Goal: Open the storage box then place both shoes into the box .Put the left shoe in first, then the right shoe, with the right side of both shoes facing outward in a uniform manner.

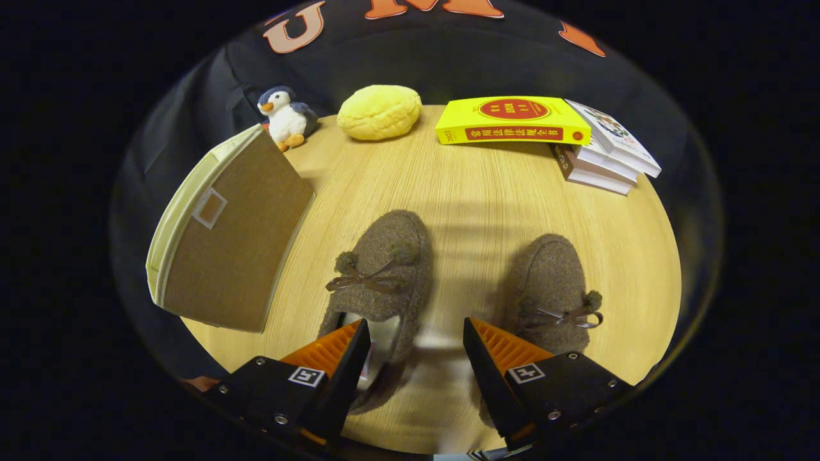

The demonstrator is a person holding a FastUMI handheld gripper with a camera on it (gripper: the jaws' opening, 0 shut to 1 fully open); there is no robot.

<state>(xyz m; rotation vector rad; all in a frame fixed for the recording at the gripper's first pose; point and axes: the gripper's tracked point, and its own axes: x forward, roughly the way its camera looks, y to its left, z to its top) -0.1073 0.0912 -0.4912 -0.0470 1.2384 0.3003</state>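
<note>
Gripper (416,339): fingers spread wide, holding nothing, poised above two brown shoes, the left shoe (381,275) and the right shoe (551,288), toes pointing away. Storage box (224,237): lid closed, beside the left shoe, likely to be opened first.

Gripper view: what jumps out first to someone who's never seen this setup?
The pair of fuzzy brown slippers with bows: one slipper just ahead of the open fingers, its heel partly behind one finger, the other slipper beside it. Next, the closed tan storage box on the round wooden table, beside the first slipper. Beyond them sit a plush penguin, a yellow bun-shaped plush and a bright yellow book.
</note>
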